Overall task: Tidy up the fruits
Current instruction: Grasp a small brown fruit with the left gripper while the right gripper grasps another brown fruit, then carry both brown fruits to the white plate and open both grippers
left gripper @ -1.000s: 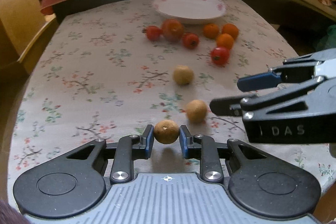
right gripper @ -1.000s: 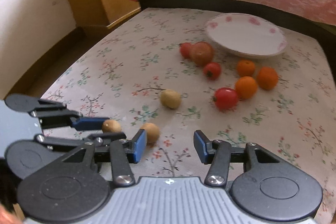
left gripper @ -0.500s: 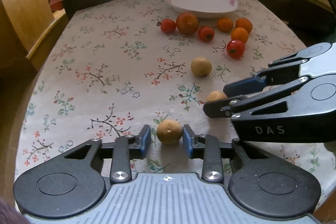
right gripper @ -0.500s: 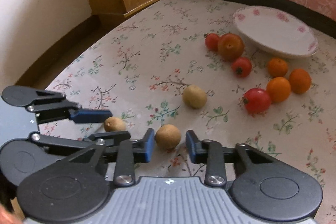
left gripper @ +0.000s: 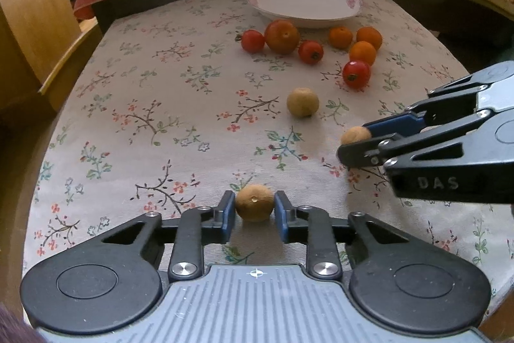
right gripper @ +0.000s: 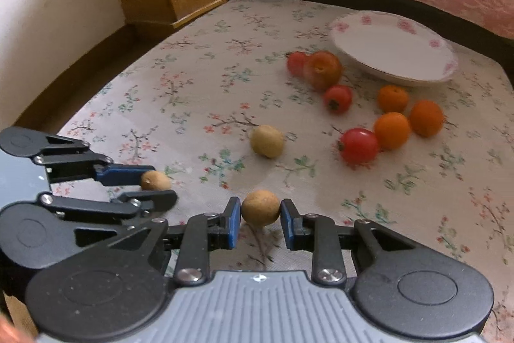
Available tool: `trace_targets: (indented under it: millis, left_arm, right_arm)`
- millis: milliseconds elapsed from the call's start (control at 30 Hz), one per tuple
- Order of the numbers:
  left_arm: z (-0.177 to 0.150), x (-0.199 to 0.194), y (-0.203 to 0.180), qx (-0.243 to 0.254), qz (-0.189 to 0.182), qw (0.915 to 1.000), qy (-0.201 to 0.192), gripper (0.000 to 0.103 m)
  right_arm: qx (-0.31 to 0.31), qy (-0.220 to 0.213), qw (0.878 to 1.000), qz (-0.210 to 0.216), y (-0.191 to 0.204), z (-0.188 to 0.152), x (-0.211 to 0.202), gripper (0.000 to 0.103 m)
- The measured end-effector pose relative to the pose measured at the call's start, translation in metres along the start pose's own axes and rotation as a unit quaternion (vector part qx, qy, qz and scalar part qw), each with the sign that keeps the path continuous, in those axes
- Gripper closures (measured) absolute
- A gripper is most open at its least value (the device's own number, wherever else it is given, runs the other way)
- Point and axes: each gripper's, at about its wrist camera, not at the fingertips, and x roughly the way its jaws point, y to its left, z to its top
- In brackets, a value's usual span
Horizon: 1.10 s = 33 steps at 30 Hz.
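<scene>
My left hand-held gripper (left gripper: 254,211) has closed on a small round brown fruit (left gripper: 254,206), and my right hand-held gripper (right gripper: 261,217) has now pinched a second brown fruit (right gripper: 260,207); both sit low over the floral-clothed worktop (left gripper: 154,105). Ahead waits the white flower-rimmed plate (right gripper: 393,49), likely their destination.

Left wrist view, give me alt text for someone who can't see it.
The left gripper closes on a small brown fruit on a floral tablecloth. The right gripper holds another; tomatoes, oranges and a plate lie beyond.
</scene>
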Motion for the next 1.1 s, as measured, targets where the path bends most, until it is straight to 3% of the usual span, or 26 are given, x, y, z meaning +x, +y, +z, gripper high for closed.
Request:
trace_targets:
  millis: [267, 433, 667, 767, 933, 1100]
  left_arm:
    - [-0.002, -0.001, -0.006, 0.013, 0.014, 0.9998, -0.006, 0.067]
    - [-0.004, -0.002, -0.004, 0.016, 0.027, 0.9995, -0.011, 0.054]
    - [-0.008, -0.004, -0.002, 0.014, 0.025, 0.9995, -0.012, 0.05]
    - [-0.007, -0.004, 0.0, 0.008, 0.018, 0.9997, -0.01, 0.053]
    - [-0.005, -0.004, -0.007, 0.019, 0.014, 0.9997, -0.006, 0.069]
    - [0.0, -0.004, -0.011, 0.02, 0.013, 0.9997, 0.0, 0.07]
  right_arm:
    - [-0.004, -0.001, 1.0, -0.012, -0.004, -0.01, -0.001, 0.074]
    - [-0.006, -0.006, 1.0, -0.015, -0.004, -0.014, -0.002, 0.074]
    - [0.002, -0.005, 1.0, -0.012, -0.005, -0.012, -0.002, 0.074]
    - [-0.003, -0.006, 1.0, -0.014, -0.004, -0.013, -0.002, 0.074]
    - [-0.008, -0.004, 1.0, -0.022, -0.004, -0.012, -0.002, 0.075]
    - [-0.001, -0.006, 0.999, -0.032, -0.006, -0.012, -0.008, 0.075]
